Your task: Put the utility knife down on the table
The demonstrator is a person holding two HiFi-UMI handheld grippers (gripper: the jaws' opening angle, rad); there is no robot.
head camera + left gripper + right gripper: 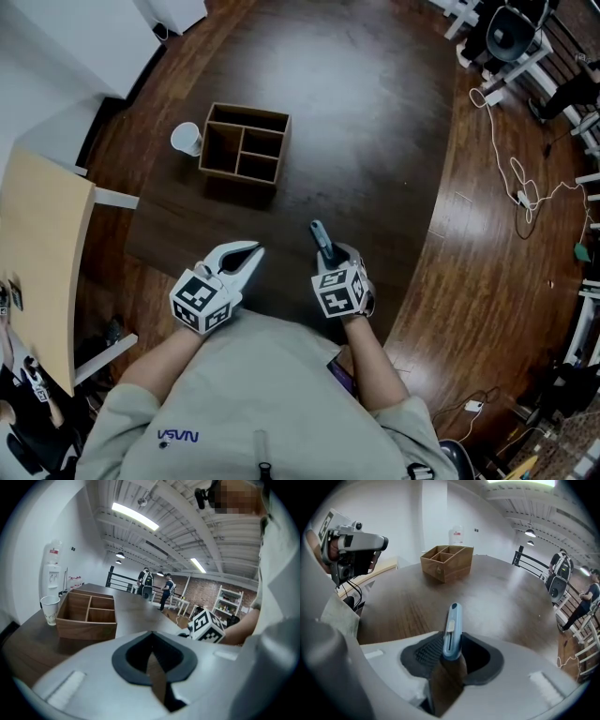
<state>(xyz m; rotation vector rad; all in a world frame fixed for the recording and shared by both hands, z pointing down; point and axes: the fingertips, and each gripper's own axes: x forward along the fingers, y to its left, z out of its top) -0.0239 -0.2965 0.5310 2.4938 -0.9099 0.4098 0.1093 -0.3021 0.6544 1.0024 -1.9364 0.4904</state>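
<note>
Right gripper view first. Shows the right gripper point(452, 644) with jaws standing apart and the utility knife point(452, 623) between them. Blue body points away along the jaws, pale slider facing up, close against the ribbed left pad with a dark gap on the other side. Looks loose rather than clamped; cannot tell whether its near end already rests on the table point(501, 597).

Judging by that: keep the jaws wide, draw back along the knife's own line, and avoid any sideways drag that could catch the handle and flick it. Check that it lies flat before lifting clear.

Finds the left gripper point(151, 649) with jaws together at the tips, nothing between, idle over the near part of the table; leave it there. Places the knife well short of the wooden divider box point(246, 142) and the white cup point(186, 138) beside it, so no crowding.

For writing: reads "NASA" on the grey shirt point(234, 394) in the head view. Makes out a red label on the water dispenser point(52, 573), too small to read. No brand visible on the knife.
</note>
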